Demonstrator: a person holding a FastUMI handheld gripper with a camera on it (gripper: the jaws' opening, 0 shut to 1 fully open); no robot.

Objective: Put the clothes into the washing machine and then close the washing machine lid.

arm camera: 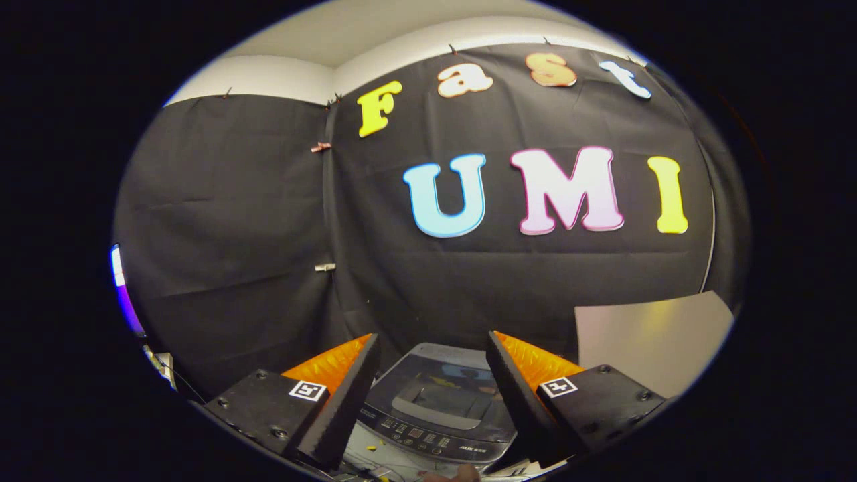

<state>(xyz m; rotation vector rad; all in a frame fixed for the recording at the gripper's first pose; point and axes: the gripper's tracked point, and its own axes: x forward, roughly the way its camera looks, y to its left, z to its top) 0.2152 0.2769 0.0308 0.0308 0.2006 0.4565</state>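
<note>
A grey top-loading washing machine (435, 402) stands below and ahead of my gripper (432, 345), seen between the two fingers. Its dark glossy lid (438, 385) lies flat and looks closed, with a control panel (418, 436) along the near edge. My gripper is open, fingers spread wide with nothing between them, held above the machine's near side. No clothes can be made out.
The black cloth wall (469, 281) rises right behind the machine. A pale flat board (649, 338) leans beyond the right finger. Cables and white clutter (375, 465) lie just below the control panel. A lit screen edge (124, 288) glows far left.
</note>
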